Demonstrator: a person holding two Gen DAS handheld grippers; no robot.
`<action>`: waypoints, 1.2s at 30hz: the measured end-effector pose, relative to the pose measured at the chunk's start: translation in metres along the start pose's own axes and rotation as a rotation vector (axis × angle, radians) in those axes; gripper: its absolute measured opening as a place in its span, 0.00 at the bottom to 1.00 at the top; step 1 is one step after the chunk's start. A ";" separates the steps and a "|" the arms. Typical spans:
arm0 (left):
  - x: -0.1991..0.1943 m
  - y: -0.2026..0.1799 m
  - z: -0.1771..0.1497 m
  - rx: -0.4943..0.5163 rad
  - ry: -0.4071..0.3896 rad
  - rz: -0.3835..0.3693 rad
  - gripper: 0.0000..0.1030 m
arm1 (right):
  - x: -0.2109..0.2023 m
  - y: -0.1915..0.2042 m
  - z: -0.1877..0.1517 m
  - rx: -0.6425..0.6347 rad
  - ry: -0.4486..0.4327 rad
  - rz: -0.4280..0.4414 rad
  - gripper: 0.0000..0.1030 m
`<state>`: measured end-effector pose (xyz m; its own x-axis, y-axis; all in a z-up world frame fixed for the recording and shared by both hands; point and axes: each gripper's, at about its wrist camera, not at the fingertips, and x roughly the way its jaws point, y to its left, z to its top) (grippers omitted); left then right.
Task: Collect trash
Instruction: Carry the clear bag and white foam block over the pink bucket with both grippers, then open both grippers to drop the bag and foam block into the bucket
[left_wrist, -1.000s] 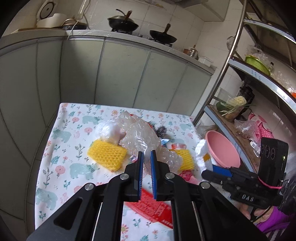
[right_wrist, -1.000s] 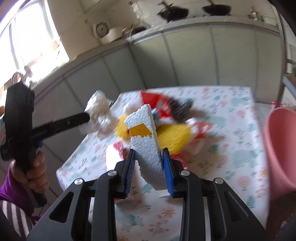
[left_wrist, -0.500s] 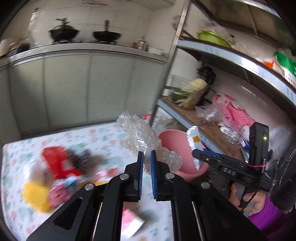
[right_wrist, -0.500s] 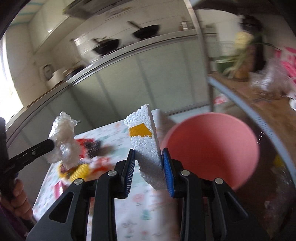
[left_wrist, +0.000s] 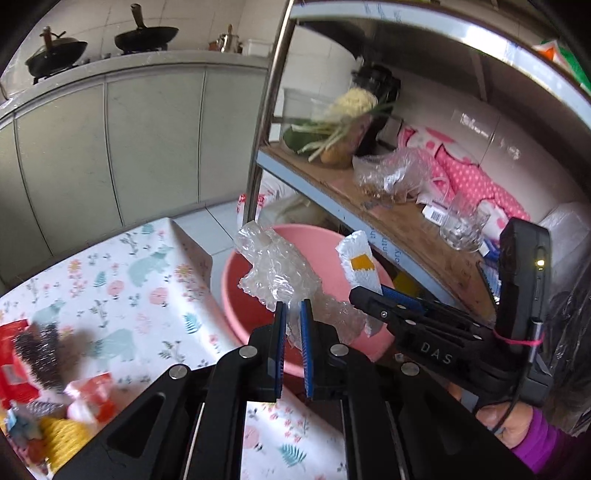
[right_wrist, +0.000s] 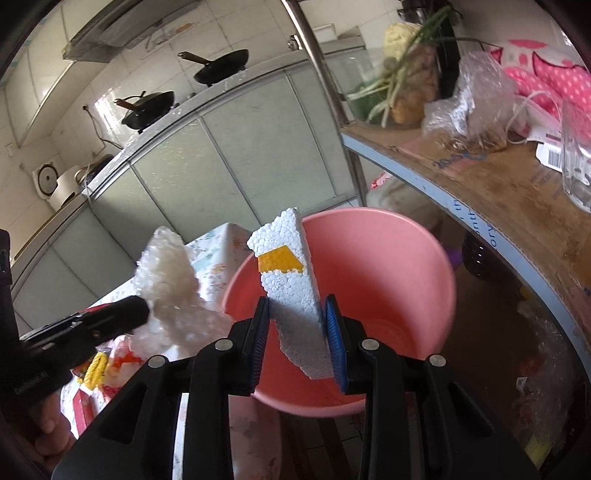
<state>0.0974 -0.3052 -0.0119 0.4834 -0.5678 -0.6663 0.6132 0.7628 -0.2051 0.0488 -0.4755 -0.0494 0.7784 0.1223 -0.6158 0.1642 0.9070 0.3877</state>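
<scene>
Left gripper (left_wrist: 291, 314) clamped on crumpled clear bubble-wrap sheet (left_wrist: 277, 273), blue pads nearly together, thin plastic pinched between. Wrap held in air in front of round pink plastic basin (left_wrist: 236, 295), at corner of table with floral animal-print cloth (left_wrist: 147, 280).

Right gripper (right_wrist: 297, 317) closed on wedge of white polystyrene foam with yellow patch (right_wrist: 288, 280), jaws held apart by foam's thickness. Foam upright in front of basin's opening.

More litter on cloth at far left: red wrappers (left_wrist: 14, 354), yellow foam net (left_wrist: 64, 439), dark bristly object (left_wrist: 40, 347), blurred.
</scene>
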 end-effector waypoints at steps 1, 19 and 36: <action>0.007 -0.001 0.000 -0.001 0.010 -0.001 0.07 | 0.001 -0.002 -0.001 0.003 0.002 -0.002 0.30; 0.041 0.004 0.001 -0.073 0.067 0.033 0.38 | 0.013 -0.017 0.003 0.018 0.043 -0.041 0.43; -0.088 0.013 -0.040 -0.063 -0.075 0.110 0.43 | -0.049 0.077 -0.030 -0.141 -0.005 0.069 0.49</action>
<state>0.0380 -0.2335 0.0155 0.5923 -0.4989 -0.6326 0.5146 0.8385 -0.1794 0.0053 -0.3994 -0.0093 0.7879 0.1848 -0.5874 0.0237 0.9441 0.3289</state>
